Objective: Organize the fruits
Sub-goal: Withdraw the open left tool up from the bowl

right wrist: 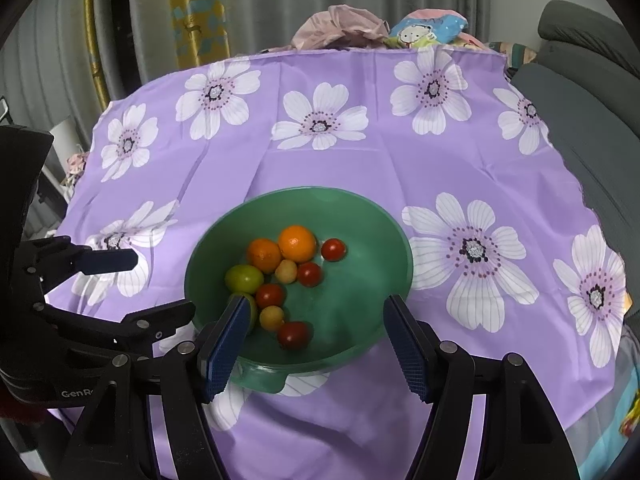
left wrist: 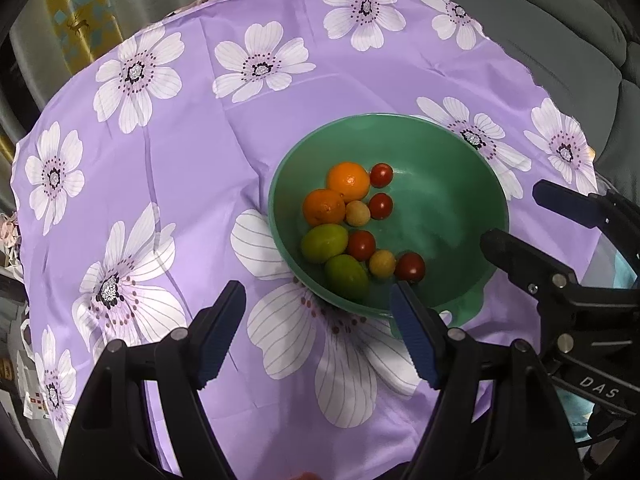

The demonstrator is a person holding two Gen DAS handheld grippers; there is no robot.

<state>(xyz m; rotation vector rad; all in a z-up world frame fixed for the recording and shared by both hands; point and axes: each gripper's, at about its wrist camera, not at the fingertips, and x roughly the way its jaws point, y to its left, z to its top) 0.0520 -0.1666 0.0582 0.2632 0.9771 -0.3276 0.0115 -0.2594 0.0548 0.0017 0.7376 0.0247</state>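
On the purple cloth with white printed flowers (right wrist: 360,168) covering the table, the round green plastic bowl (right wrist: 360,216) is sitting near the front edge, and every fruit in sight is lying inside it, gathered toward its left half. Going down in size: two round oranges (right wrist: 297,243) are touching each other at the far side, two green plum-like fruits (left wrist: 324,243) are lying near the left wall, four small dark red tomatoes (right wrist: 333,249) are strung through the middle, and two little yellow-tan fruits (right wrist: 286,271) are nestling between them.

No fruit is showing on the cloth, so this is fitting either a bowl filled at the end of the job or a mixed pile waiting to be sorted out; the pictures are not settling which.

For doing any fruit handling well here, I am judging that the packed cluster is calling for a grip from above on an outer piece, closing gently, since the tomatoes are looking soft and round things are rolling easily.

Both tools are hovering at the bowl's near rim, pointing forward and slightly down. The left gripper (left wrist: 318,336) is spreading its blue-padded jaws wide, holding nothing, near the bowl's left side. The right gripper (right wrist: 316,344) is likewise gaping wide and empty, straddling the near rim.
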